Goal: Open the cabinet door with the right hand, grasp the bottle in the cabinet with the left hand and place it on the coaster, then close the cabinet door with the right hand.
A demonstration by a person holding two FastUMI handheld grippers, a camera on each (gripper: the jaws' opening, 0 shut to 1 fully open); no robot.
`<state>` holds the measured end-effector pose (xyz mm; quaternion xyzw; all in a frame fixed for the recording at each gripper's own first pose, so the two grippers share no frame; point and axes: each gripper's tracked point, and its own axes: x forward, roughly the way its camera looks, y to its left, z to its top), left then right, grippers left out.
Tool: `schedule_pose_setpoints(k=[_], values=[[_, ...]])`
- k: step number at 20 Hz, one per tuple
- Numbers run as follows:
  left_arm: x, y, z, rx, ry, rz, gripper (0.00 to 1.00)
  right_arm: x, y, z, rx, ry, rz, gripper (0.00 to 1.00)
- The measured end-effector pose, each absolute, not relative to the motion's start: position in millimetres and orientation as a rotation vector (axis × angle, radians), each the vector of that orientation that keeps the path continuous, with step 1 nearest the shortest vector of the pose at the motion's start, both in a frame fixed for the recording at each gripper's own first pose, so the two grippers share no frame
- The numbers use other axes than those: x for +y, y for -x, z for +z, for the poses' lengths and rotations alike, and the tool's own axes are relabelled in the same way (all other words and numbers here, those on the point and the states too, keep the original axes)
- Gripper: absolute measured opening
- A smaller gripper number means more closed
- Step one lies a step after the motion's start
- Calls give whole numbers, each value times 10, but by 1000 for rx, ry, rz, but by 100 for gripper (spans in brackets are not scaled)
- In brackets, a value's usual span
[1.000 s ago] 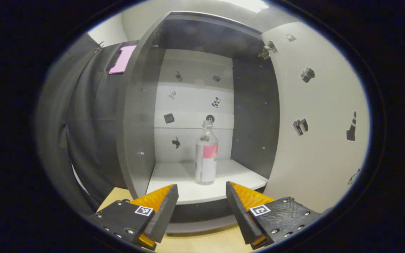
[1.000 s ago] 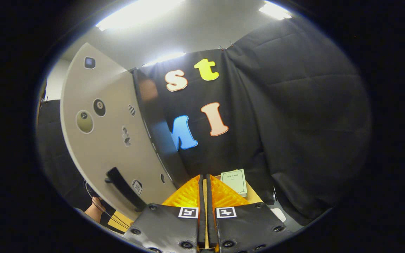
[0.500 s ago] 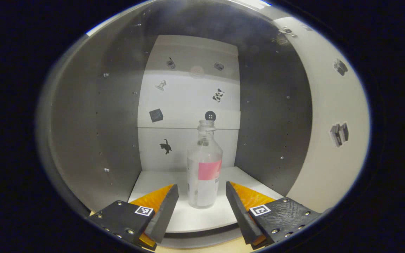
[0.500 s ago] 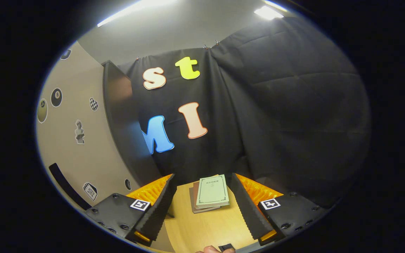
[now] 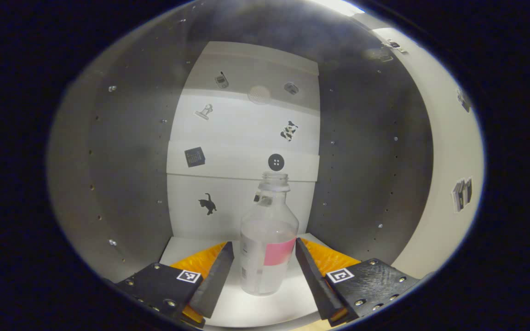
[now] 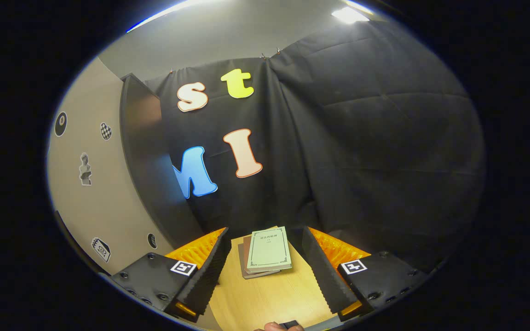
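Observation:
A clear bottle [image 5: 267, 246] with a pink and white label and no cap stands upright on the white cabinet floor [image 5: 288, 308]. My left gripper [image 5: 264, 250] is open inside the cabinet, a finger on each side of the bottle's body, with small gaps to it. The open cabinet door [image 5: 451, 174] stands at the right of the left gripper view, and its stickered outer face [image 6: 95, 193] fills the left of the right gripper view. My right gripper [image 6: 265, 241] is open and holds nothing, above the wooden table [image 6: 269, 299].
A small stack of books [image 6: 265, 250] lies on the wooden table ahead of the right gripper. The grey cabinet side walls [image 5: 122, 184] close in on both sides of the left gripper. A fingertip [image 6: 274, 327] shows at the bottom edge.
My left gripper has moved forward into the cabinet until its fingers flank the bottle. My right gripper went from shut to open and swung away from the door's handle toward the table.

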<state>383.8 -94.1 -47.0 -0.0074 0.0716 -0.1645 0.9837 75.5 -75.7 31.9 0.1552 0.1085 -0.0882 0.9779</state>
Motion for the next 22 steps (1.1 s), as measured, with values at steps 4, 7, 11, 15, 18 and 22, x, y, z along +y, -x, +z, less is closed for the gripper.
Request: schedule_pose_setpoints(k=[4, 7, 11, 15, 18, 22], values=[[-1018, -3933, -475, 134, 3, -343, 85, -820, -752, 263, 228, -318, -194, 98], [-1047, -3997, -474, 129, -3, -343, 84, -835, -762, 223, 234, -325, -197, 98], [-1039, -3956, -440, 129, -18, -338, 81, -818, -821, 187, 244, -314, -182, 98], [-1097, -3843, -349, 107, -5, -355, 72, -745, -963, 184, 247, -294, -143, 98], [-1030, -3612, -104, 45, -66, -353, 70, -692, -1083, 216, 235, -297, -111, 98], [-780, -3042, 238, -14, -70, -360, 73, -609, -1080, 235, 222, -320, -92, 98]])
